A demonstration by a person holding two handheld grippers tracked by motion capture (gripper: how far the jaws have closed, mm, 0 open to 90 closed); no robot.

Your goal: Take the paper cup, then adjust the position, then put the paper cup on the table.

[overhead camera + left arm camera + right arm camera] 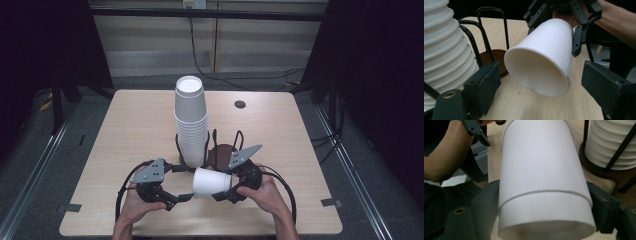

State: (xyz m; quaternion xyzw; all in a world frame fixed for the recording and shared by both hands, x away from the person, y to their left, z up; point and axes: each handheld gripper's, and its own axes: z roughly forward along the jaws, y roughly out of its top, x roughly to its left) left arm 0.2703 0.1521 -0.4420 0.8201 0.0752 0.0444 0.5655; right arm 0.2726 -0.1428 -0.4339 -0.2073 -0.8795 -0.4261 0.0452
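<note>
On the left of the high view, the left gripper [184,197] is sitting low over the near part of the worktop [130,125], in the person's left hand [135,202]. Its fingers [482,86] are standing apart with nothing between them; the pads are not touching anything. In the left gripper view the rim of the cup [544,60] is just in front of these fingers, and the open mouth is facing them.

In the middle, the stack [190,120] of white cups is standing upright in a black wire holder [220,152], which is resting on the worktop behind both grippers. The holder has a dark round base.

The single cup [210,181] is lying on its side in the air, between the two grippers and just in front of the holder. Its mouth is pointing to the left and its bottom end to the right.

On the right, the right gripper [222,192] is pinching this cup at the bottom end. In the right gripper view its fingers [485,205] are pressing on both sides of the cup [539,177]. The right hand [262,192] is holding this gripper near the front edge of the worktop.
</note>
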